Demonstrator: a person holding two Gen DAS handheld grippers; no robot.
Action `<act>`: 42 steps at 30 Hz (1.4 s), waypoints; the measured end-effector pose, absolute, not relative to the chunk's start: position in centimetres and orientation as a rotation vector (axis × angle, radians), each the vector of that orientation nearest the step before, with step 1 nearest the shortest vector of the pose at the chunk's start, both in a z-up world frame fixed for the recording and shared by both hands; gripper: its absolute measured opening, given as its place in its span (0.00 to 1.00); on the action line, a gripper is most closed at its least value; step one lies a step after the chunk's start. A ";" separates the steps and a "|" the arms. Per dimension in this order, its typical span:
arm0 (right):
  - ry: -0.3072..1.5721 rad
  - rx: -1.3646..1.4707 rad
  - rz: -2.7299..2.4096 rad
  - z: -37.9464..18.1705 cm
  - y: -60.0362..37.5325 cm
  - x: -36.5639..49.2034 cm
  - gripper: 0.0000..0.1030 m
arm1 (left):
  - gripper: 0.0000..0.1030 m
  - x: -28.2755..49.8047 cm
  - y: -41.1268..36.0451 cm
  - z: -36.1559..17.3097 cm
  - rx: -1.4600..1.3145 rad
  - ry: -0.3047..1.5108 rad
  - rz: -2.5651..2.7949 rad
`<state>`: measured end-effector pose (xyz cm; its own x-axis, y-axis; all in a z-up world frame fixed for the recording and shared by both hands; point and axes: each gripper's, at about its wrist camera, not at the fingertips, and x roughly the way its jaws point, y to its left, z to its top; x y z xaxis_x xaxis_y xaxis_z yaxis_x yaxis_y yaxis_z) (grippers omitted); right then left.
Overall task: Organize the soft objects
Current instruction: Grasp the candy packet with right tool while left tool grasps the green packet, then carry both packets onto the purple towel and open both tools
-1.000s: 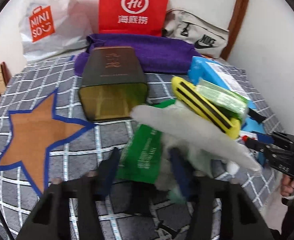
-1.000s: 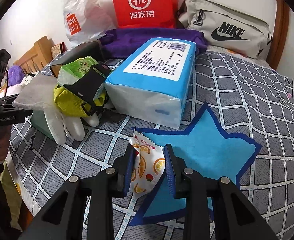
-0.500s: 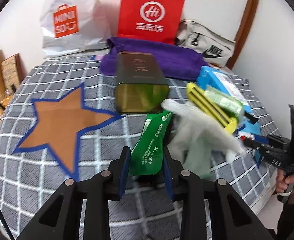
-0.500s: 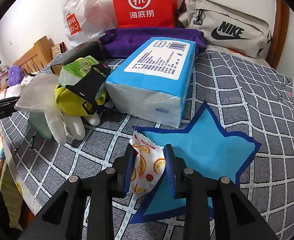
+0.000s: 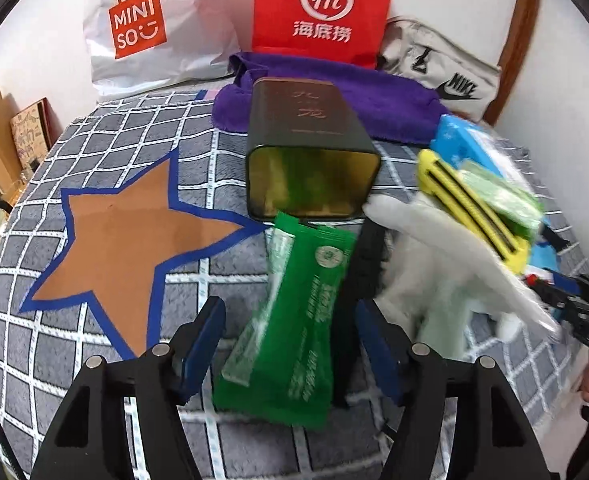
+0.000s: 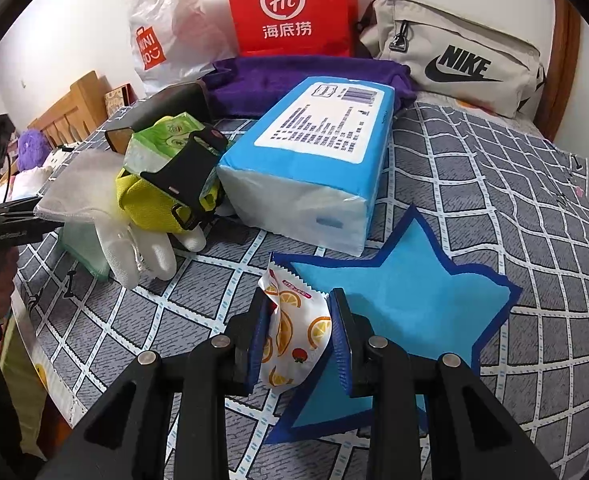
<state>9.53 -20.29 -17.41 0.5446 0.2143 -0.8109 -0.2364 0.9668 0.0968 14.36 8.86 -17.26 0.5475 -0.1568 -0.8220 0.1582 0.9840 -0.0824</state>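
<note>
In the left wrist view, my left gripper point(image 5: 290, 308) hovers over the checked bedspread with its jaws opening. A green sachet pack point(image 5: 306, 300) lies between them with a gap on each side. The pack's far end rests by a dark tin box point(image 5: 310, 152). To its left lies an orange star mat point(image 5: 122, 240). A white glove point(image 5: 434, 248) and a yellow pouch point(image 5: 470, 208) sit to the right. My right gripper point(image 6: 300, 296) is shut on an orange-print snack packet point(image 6: 294, 332) at the edge of a blue star mat point(image 6: 406, 300).
A large blue tissue pack point(image 6: 318, 156) and a green tissue pack point(image 6: 166, 140) lie mid-bed. A purple towel point(image 5: 374, 96), a red paper bag point(image 5: 322, 12), a white Miniso bag point(image 5: 146, 28) and a Nike bag point(image 6: 462, 56) line the back wall. The bed edge runs along the right in the left wrist view.
My left gripper first shut on the green sachet pack, then spread its jaws and let it go on the bedspread. The right gripper and its snack packet have not moved.
</note>
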 end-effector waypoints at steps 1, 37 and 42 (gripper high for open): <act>0.957 -0.025 0.267 -17.4 -20.3 9.5 0.29 | 0.64 14.5 8.8 -17.5 0.013 0.980 -0.180; 0.778 0.032 0.328 -5.7 -22.5 14.0 0.29 | 0.19 16.5 9.7 -7.4 -0.106 0.840 -0.115; 0.759 0.019 0.347 -4.7 -22.0 16.9 0.29 | 0.19 18.8 9.7 -6.8 -0.110 0.843 -0.097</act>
<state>16.92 -21.99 -4.73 0.6712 0.3151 -0.6710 -0.3012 0.9430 0.1416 18.77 9.66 -6.80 0.6611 -0.1294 -0.7391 0.0421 0.9899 -0.1356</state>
